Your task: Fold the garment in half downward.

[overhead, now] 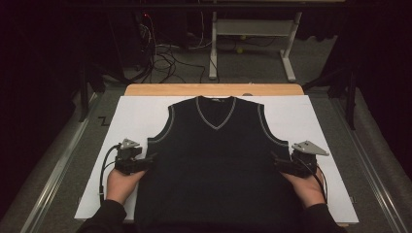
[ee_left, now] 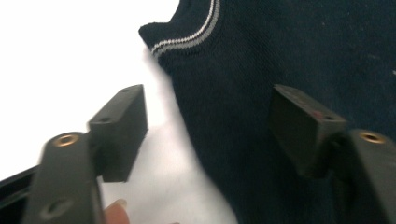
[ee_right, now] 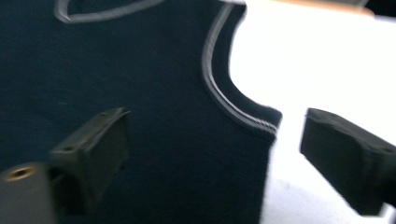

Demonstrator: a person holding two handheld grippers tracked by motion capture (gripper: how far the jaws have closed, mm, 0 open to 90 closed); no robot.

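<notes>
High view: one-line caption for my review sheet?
Dark vest flat on white board, left hand-held gripper and right hand-held gripper open at its side edges.

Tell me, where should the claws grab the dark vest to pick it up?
Probably the dark knitted sleeveless vest is best pinched at its two side edges just below the armholes, each claw coming in from its own side: it lies flat on the white board, so only edges offer a fold.

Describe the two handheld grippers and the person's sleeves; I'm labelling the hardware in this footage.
Both the left gripper and the right gripper are black, each with two blocky rectangular jaws on arms with brass-coloured screw holes. A grey three-cornered plate tops each body, and a black cable loops back from each. The sleeves are dark, reaching to the wrists.
</notes>
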